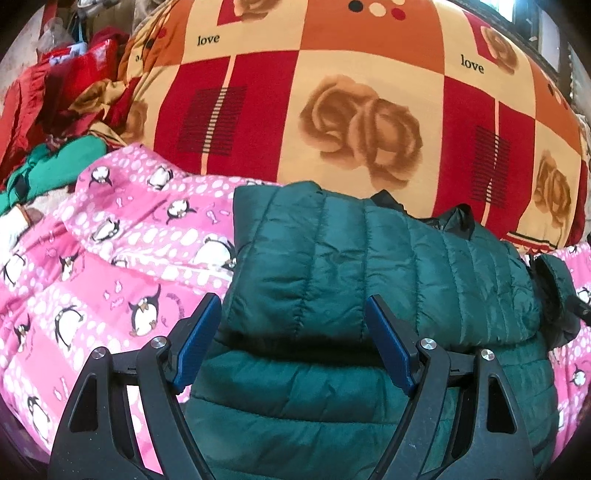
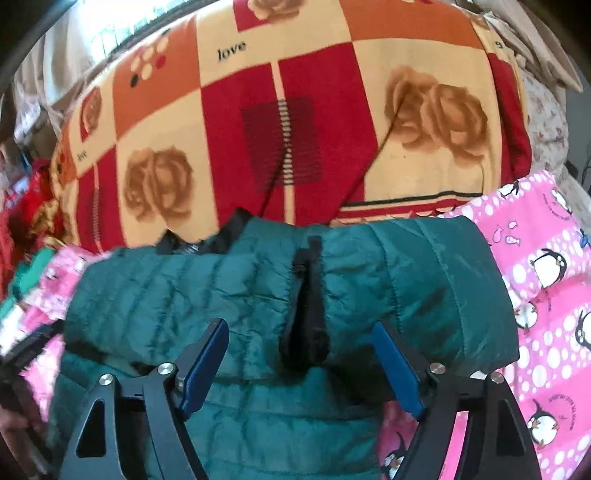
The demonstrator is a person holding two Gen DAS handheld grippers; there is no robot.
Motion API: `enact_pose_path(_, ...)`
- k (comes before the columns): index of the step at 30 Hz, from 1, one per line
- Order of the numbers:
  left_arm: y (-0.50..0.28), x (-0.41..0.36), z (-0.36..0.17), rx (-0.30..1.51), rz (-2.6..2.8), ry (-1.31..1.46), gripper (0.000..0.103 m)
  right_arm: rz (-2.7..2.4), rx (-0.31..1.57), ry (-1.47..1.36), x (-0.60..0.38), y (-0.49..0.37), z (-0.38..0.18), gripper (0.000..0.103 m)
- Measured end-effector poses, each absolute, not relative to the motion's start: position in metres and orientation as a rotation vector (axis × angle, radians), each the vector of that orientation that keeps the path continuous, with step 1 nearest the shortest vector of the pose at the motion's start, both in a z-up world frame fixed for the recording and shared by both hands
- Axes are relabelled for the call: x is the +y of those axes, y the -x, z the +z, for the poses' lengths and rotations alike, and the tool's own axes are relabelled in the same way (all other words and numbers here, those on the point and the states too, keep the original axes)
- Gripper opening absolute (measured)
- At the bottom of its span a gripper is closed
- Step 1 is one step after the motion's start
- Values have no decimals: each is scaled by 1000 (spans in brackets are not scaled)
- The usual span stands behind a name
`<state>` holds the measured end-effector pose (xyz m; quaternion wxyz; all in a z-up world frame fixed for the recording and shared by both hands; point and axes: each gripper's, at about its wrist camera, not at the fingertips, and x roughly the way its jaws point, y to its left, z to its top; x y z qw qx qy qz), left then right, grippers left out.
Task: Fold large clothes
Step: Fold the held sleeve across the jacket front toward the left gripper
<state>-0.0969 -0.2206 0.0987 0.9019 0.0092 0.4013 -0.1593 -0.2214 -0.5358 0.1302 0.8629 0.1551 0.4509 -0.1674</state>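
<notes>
Tilted downward at lower centre of each frame, my left gripper [image 1: 293, 343] and right gripper [image 2: 301, 363] gape wide, empty, above the folded green jacket [image 1: 369, 266].

A bed carries a red, orange and cream rose-print blanket [image 1: 354, 122]. Nearer than it lies a pink penguin cover [image 1: 110, 258]; behind it, a daylit window [image 1: 498, 9]; left, heaped red cloth [image 1: 55, 92].

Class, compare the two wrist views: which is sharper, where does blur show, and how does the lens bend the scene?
Left wrist view: sharp, the green jacket quilting crisp; fisheye bulges the rose blanket, corners dark. Right wrist view: softer, smeared at its left edge; the jacket and blanket bulge likewise.
</notes>
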Motion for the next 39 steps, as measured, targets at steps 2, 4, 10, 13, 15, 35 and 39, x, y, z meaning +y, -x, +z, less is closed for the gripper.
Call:
enact_pose_path(2,99,-223,97,833,-333,-37,80,-384,974,-292,-539,216,117,78)
enact_pose_path(4,101,-226,97,830,-337,-50,80,-446,999,-309,-551,212,102,76)
enact_pose_path(10,101,-224,97,831,-342,-50,80,-468,990,-469,-589,223,85,18)
enact_pose_path(13,102,-223,98,812,-334,-58,80,-391,917,-544,-590,236,106,15)
enact_pose_path(15,101,-223,99,815,-333,-56,80,-362,889,-547,-585,240,119,15)
enact_pose_path(35,92,-187,103,797,-274,-26,80,-82,830,-568,-479,180,158,15)
enact_pose_path(39,87,-176,103,790,-259,-26,80,-34,852,-565,-455,160,152,15)
